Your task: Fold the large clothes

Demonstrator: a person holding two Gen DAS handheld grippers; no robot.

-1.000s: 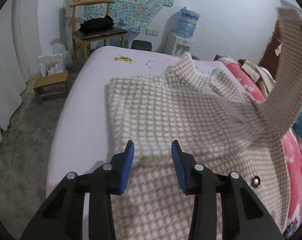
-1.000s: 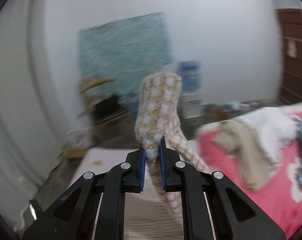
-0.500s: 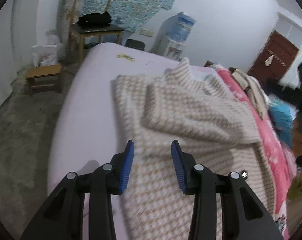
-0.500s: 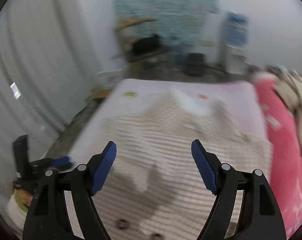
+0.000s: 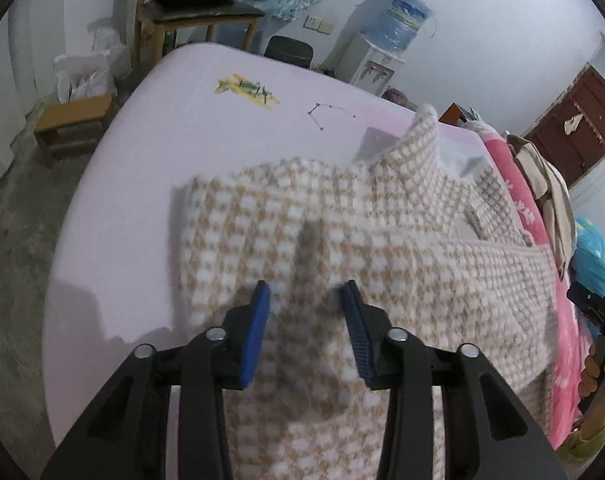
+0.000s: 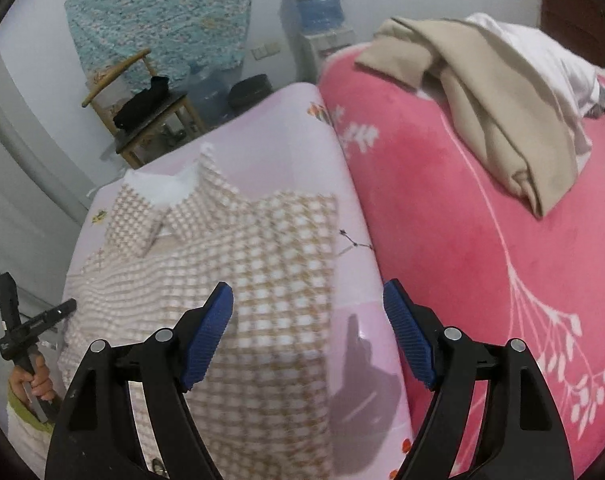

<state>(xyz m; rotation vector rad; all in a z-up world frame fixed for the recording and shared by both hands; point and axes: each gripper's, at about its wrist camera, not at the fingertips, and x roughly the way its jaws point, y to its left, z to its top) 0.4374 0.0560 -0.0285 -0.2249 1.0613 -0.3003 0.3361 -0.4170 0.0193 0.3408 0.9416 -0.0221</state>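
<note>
The coat (image 5: 342, 240) lies flat on the bed (image 5: 142, 184), one sleeve laid across its body. Left fingers (image 5: 307, 322) are closing just above its cloth, nothing pinched yet. Right fingers (image 6: 308, 326) gape wide, released, straddling the coat's edge, likely to take the next fold.

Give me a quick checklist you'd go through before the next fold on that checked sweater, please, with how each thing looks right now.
1. Sleeve laid across the checked sweater: ok, it lies folded over the body.
2. Right gripper let go: ok, jaws wide, nothing between them.
3. Left gripper free: ok, jaws closing just above the knit, no fabric pinched yet.
4. Sweater flat: not ok, the collar stands up.
5. Room on the lilac sheet: ok, bare sheet beside the sweater's edge.
6. Sweater clear of the pink blanket: ok in the right view; the near hem is hidden.
</note>
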